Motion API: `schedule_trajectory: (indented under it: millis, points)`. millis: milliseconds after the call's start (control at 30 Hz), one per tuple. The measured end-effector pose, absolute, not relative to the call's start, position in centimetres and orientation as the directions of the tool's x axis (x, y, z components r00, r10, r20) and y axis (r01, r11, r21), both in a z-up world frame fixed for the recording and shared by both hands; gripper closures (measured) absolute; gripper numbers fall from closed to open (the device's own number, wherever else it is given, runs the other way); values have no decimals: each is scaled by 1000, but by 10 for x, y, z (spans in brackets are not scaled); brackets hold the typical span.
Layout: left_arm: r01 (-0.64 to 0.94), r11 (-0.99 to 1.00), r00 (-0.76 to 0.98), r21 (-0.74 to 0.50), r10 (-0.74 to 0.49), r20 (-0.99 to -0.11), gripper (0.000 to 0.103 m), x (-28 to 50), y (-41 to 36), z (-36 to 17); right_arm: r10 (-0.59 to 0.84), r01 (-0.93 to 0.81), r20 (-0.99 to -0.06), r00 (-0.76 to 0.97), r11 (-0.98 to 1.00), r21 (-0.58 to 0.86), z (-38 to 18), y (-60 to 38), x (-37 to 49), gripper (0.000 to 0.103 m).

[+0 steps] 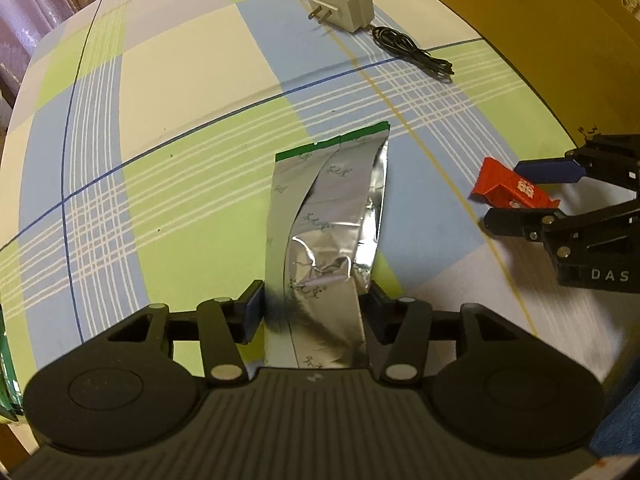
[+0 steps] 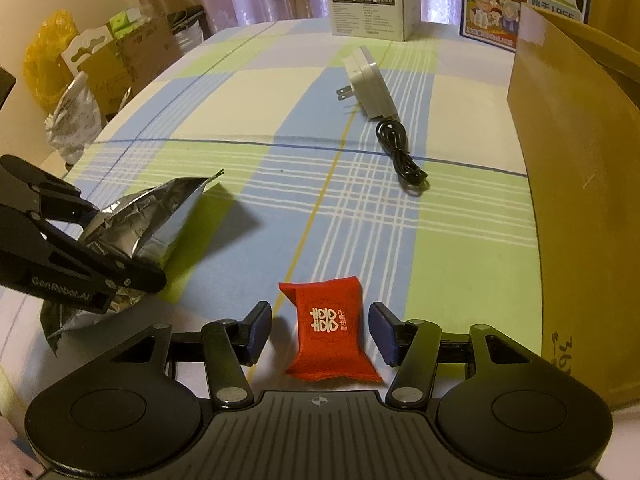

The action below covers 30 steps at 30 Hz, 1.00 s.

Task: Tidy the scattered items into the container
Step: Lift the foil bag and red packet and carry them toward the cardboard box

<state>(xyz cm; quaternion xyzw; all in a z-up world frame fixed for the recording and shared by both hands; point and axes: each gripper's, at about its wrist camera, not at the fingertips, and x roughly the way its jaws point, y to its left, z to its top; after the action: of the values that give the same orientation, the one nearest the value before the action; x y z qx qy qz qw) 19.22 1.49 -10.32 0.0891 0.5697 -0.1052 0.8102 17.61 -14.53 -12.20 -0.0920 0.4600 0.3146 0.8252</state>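
Foil pouch (image 1: 324, 240) and red sachet (image 2: 330, 330) both between claws, pre-lift.
My left claw (image 1: 316, 312) pinches the pouch, tilted up off the checked worktop (image 1: 180, 92); right claw (image 2: 320, 332) straddles the sachet, pads apart from it, not gripping. Next, I judge: shut right, lift both. Farther out, white charger (image 2: 370, 84) with coiled cable waits. Cardboard box (image 2: 580, 184) stands right, its wall close; worktop edge near on left.
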Motion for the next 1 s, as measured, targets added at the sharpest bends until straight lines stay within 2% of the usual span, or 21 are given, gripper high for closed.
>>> schedule_trajectory:
  millis: [233, 367, 433, 467, 667, 1000]
  points:
    - [264, 965, 334, 5, -86, -939, 53, 190, 18, -104, 418, -608, -821, 388, 786, 113, -123, -143, 173, 52]
    - [270, 963, 330, 1, -91, -939, 59, 189, 19, -103, 403, -609, -824, 398, 788, 91, -123, -142, 173, 57]
    - [273, 962, 328, 3, -90, -940, 61, 188, 18, -103, 400, -606, -824, 401, 790, 89, -123, -142, 173, 66]
    - [274, 962, 327, 3, -91, -941, 62, 188, 18, -103, 401, -605, -823, 402, 791, 90, -122, -143, 173, 75]
    - [264, 964, 336, 27, -66, -939, 67, 185, 15, -100, 414, -603, -813, 410, 792, 99, -120, -144, 172, 75]
    - [225, 974, 345, -4, -84, -935, 67, 172, 11, -87, 452, -579, -763, 463, 806, 126, -103, -151, 168, 75]
